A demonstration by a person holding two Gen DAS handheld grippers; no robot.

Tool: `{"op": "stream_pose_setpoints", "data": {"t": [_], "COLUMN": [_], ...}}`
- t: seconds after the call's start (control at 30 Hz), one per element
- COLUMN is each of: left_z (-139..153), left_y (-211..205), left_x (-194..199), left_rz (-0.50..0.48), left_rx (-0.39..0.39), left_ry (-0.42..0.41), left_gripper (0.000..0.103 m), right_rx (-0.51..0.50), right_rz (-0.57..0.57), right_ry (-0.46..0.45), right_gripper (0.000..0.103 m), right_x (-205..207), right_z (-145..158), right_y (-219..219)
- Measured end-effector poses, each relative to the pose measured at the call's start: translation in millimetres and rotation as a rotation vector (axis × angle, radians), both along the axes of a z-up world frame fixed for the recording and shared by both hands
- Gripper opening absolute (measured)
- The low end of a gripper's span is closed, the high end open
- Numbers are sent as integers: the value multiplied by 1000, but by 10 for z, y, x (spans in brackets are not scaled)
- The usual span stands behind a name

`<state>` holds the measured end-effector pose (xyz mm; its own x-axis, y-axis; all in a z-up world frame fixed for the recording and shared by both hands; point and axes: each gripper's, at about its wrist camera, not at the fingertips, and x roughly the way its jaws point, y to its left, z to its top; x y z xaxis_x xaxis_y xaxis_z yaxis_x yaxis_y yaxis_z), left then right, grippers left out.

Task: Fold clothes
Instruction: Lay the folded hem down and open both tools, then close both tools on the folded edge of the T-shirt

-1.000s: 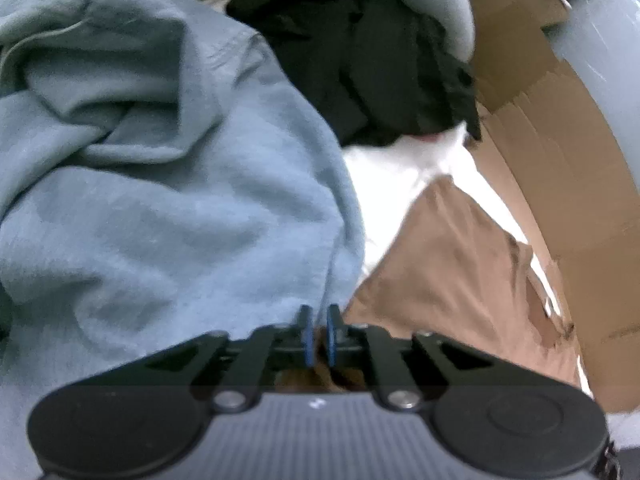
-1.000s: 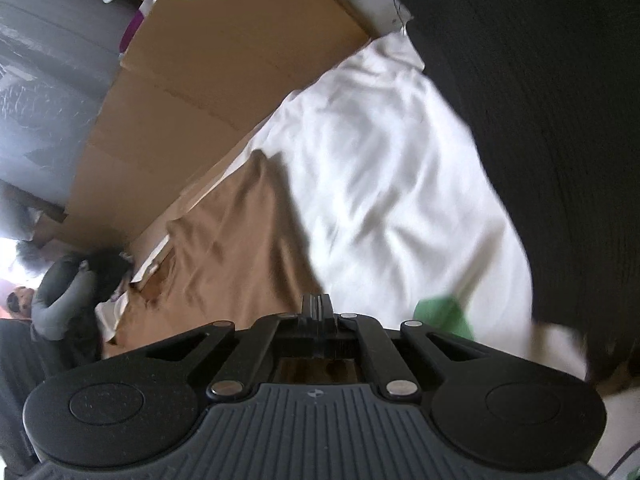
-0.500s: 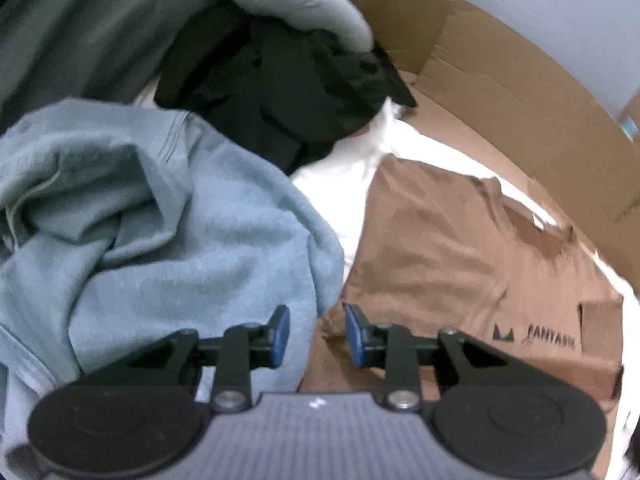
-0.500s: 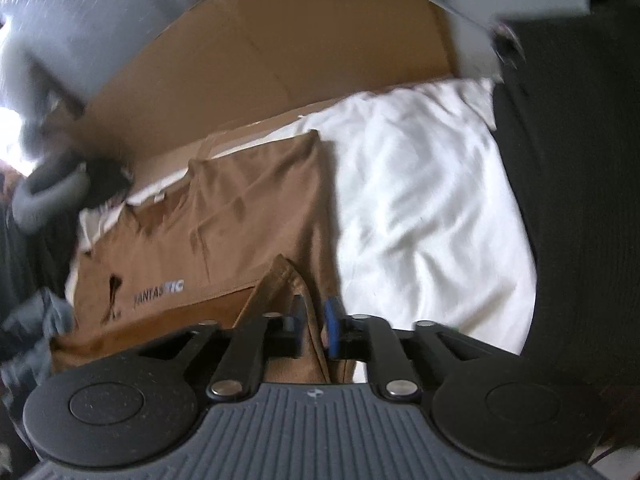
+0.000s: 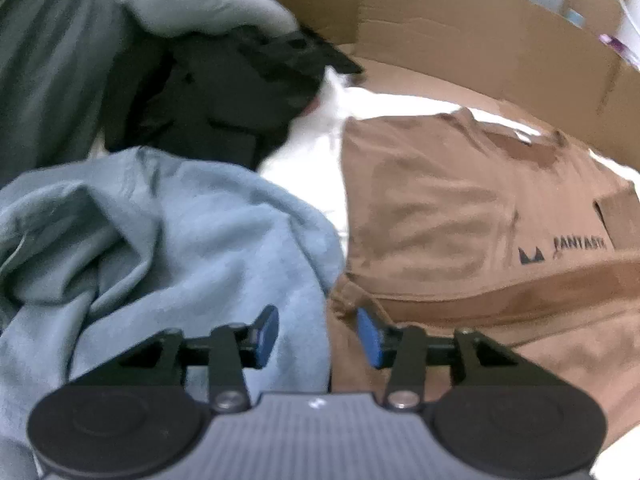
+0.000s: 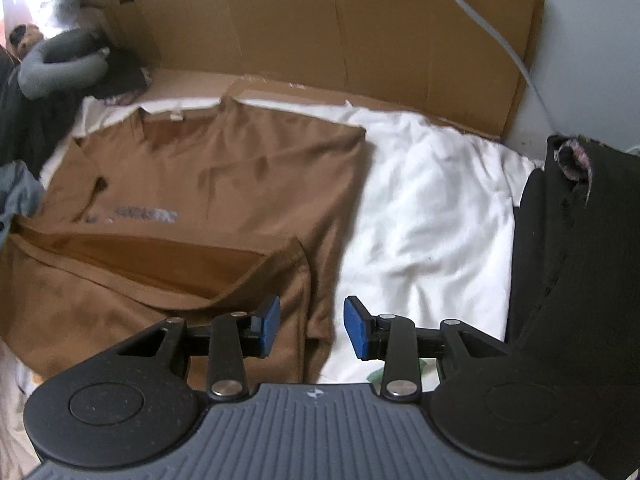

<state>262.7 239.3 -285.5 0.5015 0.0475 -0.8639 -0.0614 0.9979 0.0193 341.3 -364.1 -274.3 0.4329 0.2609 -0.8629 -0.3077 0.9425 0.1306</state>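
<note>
Here the brown T-shirt (image 6: 224,184) lies on the white sheet (image 6: 432,216), its near hem folded up over its front. Both the left gripper (image 5: 318,334) and the right gripper (image 6: 312,326) hover above its near corners, jaws opening and gripping nothing. A blue sweatshirt (image 5: 160,248) is heaped at the shirt's left.

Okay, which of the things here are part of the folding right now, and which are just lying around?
Part of the job:
- brown printed cotton T-shirt, bottom edge folded up
- left gripper, jaws opening, nothing between them
- right gripper, same

Lying about:
- crumpled light blue sweatshirt
- black garment heap
- grey neck pillow
- cardboard sheet
</note>
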Motion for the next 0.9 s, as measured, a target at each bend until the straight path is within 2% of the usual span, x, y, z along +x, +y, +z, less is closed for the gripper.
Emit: {"op": "stream_pose_setpoints", "data": {"t": [0.07, 0.23, 0.43, 0.53, 0.57, 0.6, 0.7, 0.8, 0.9], "left_z": [-55, -180, -281, -304, -302, -297, -264, -238, -239], "left_y": [-53, -194, -265, -258, -246, -229, -136, -19, 0], "left_x": [10, 82, 158, 165, 160, 154, 127, 94, 63], "left_rz": [-44, -135, -193, -196, -191, -185, -154, -112, -104], "left_rx": [26, 102, 132, 126, 120, 115, 82, 25, 17], "left_ry": [-8, -19, -31, -37, -42, -47, -61, -68, -76], "left_gripper": [54, 54, 54, 47, 41, 30, 13, 9, 9], "right_rx": [4, -18, -49, -55, -62, -66, -64, -75, -92], "right_rz": [-2, 37, 83, 95, 103, 108, 111, 122, 131], "right_ry": [-2, -29, -38, -41, -44, -47, -60, -83, -100], "right_gripper": [42, 42, 43, 43, 43, 43, 43, 43, 43], "right_x": [4, -6, 25, 51, 54, 58, 76, 84, 99], "right_z": [-114, -276, -418, -469, -479, -485, -471, -448, -443], "right_y": [-6, 63, 219, 308, 335, 359, 405, 441, 478]}}
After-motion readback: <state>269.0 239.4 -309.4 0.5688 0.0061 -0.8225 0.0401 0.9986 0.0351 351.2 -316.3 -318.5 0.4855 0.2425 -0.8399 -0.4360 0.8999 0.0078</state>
